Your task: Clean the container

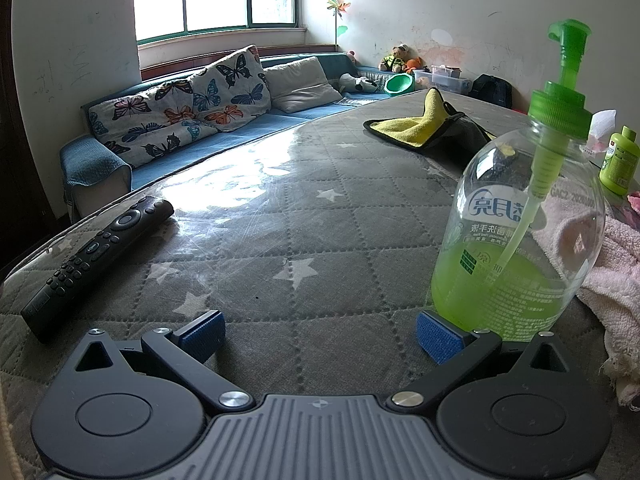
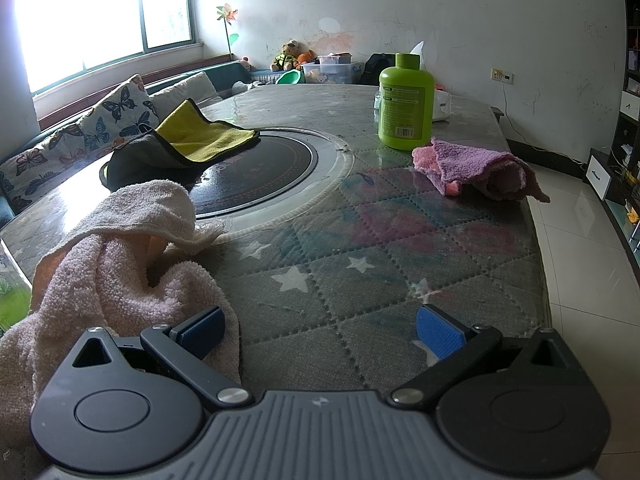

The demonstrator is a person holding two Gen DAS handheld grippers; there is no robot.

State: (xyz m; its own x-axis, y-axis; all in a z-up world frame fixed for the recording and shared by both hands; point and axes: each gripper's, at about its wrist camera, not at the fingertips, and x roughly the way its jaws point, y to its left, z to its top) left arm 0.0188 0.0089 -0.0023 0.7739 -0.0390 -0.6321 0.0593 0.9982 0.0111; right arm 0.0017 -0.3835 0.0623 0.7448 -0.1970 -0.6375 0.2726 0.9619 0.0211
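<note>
A clear pump bottle [image 1: 520, 232] with green soap and a green pump head stands upright on the table, just beyond and right of my left gripper's right finger. My left gripper [image 1: 320, 336] is open and holds nothing. A pale pink towel [image 2: 120, 252] lies bunched on the table at the left of the right wrist view, reaching under the left finger of my right gripper [image 2: 320, 334], which is open and holds nothing. The same towel [image 1: 600, 264] shows right of the pump bottle. A sliver of the bottle [image 2: 12, 296] shows at the left edge.
A black remote [image 1: 96, 256] lies at the left. A yellow-and-grey cloth [image 2: 188, 140] sits by the round black cooktop [image 2: 260, 168]. A green opaque bottle [image 2: 406, 100] and a purple-pink cloth [image 2: 476, 170] stand farther right. The table edge [image 2: 540, 264] drops to tiled floor on the right.
</note>
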